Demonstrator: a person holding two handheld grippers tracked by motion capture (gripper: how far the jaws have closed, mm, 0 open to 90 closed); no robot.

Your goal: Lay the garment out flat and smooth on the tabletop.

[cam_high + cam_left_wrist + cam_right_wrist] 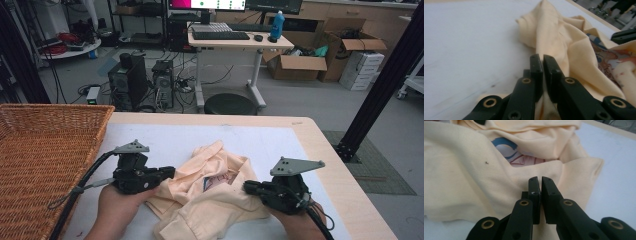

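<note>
Left claw (541, 58): clamped on a fold of the pale yellow T-shirt (210, 192)
Right claw (539, 181): pinching the same shirt's edge
Wicker basket (45, 155): left on desk (280, 135)

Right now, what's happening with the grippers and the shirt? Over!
Left gripper shut on shirt. Right gripper shut on its other side. Shirt crumpled on table. Basket sits left, nothing blocking.
</note>
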